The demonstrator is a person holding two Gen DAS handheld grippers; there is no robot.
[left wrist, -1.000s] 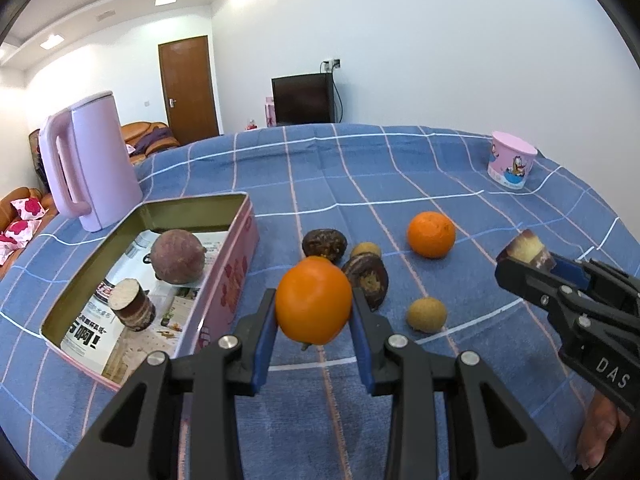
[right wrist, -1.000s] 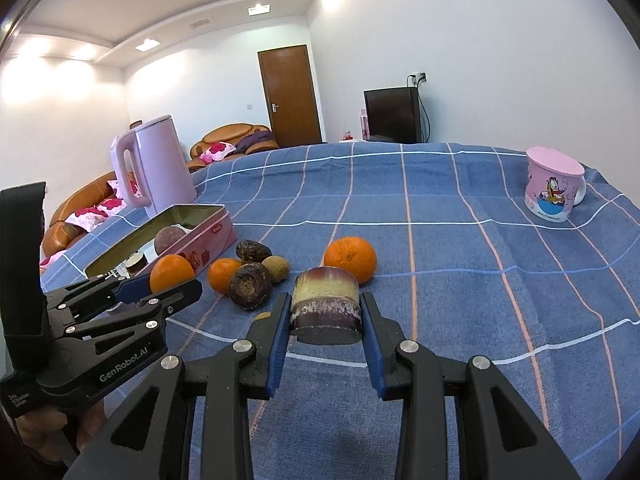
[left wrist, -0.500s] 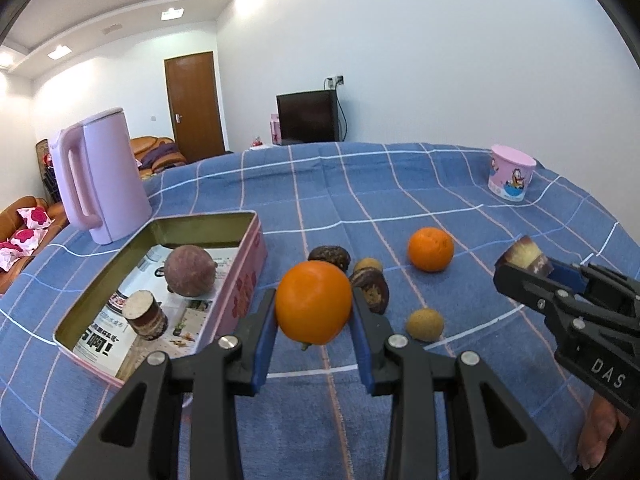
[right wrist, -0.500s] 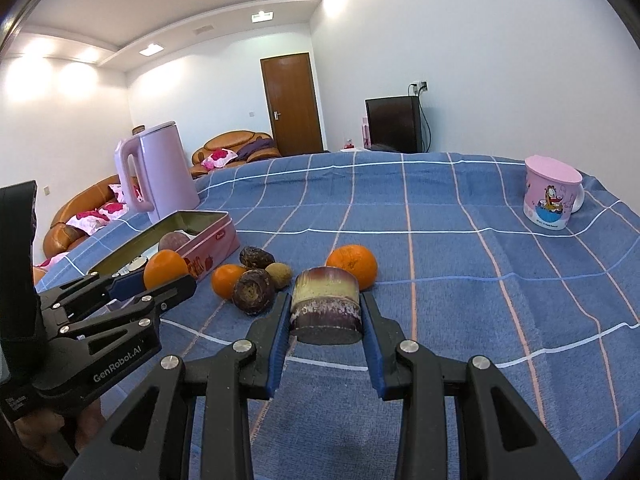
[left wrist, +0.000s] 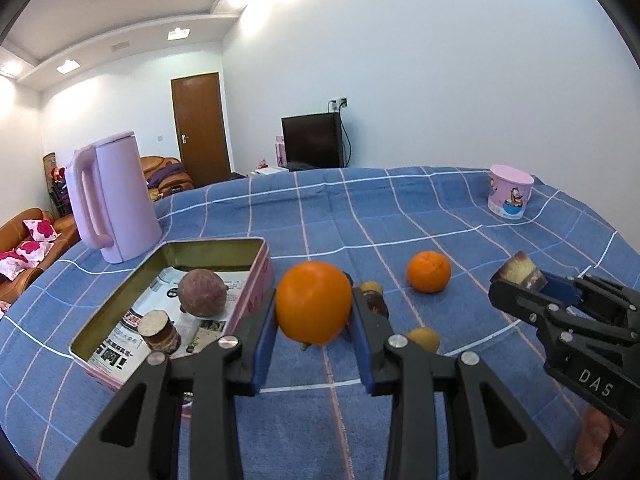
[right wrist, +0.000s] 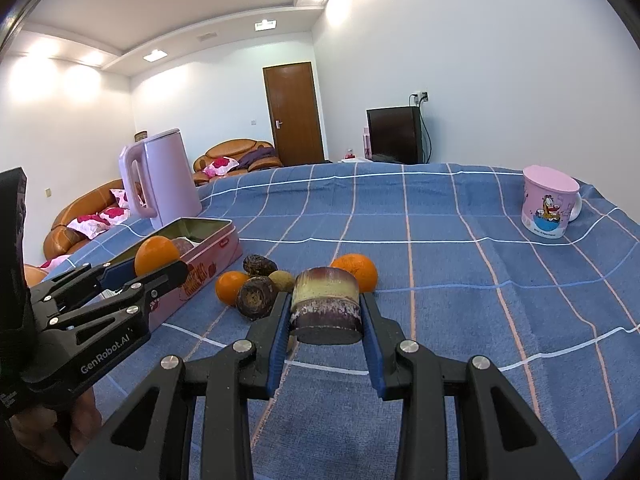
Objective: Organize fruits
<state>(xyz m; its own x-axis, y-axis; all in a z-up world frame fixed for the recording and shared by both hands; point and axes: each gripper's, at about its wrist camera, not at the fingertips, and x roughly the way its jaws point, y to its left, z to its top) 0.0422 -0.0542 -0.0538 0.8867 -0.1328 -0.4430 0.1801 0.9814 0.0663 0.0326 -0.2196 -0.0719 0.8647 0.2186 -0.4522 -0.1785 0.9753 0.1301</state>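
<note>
Carry step in hand. Orange (left wrist: 314,307) clamped in left claw (left wrist: 314,320), held above worktop (left wrist: 400,208). Cut cane piece (right wrist: 326,306) clamped in right claw (right wrist: 326,322). Tin (left wrist: 100,328) seen at 9 o'clock of orange; next, both loads judged due over tin, lowered, released.

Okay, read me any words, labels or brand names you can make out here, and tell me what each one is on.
"GenRobot.AI": side of the left tongs.
"DAS": side of the right tongs.
Pink tin: side lettering too blurred.
Printed paper lining the tin: characters too small.
Pink mug: cartoon, no readable words.
</note>
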